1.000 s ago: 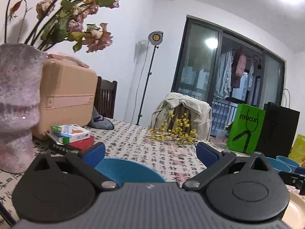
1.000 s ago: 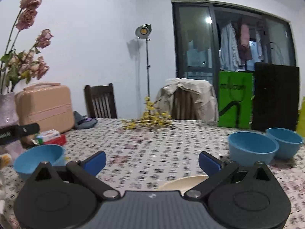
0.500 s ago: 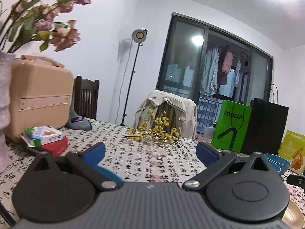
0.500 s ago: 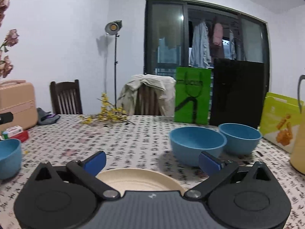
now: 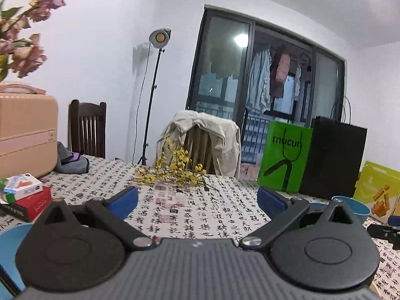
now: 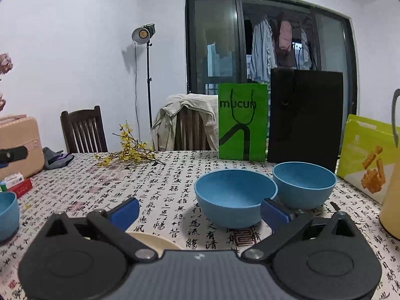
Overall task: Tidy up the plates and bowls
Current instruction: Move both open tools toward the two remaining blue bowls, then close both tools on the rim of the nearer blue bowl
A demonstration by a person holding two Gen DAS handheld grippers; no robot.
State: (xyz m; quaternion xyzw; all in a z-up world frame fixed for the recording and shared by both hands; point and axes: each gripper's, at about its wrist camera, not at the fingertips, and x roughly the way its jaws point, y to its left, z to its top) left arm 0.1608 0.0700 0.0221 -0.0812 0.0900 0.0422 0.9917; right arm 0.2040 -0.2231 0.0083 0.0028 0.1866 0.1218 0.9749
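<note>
Right gripper gapes wide and holds nothing; a cream plate lies just under its left finger. Just ahead of its right finger stand two blue bowls, rims touching, on the counter. Left gripper is likewise spread wide and empty, a third blue bowl low at its left. Beyond stand a green bag and a black bag.
</note>
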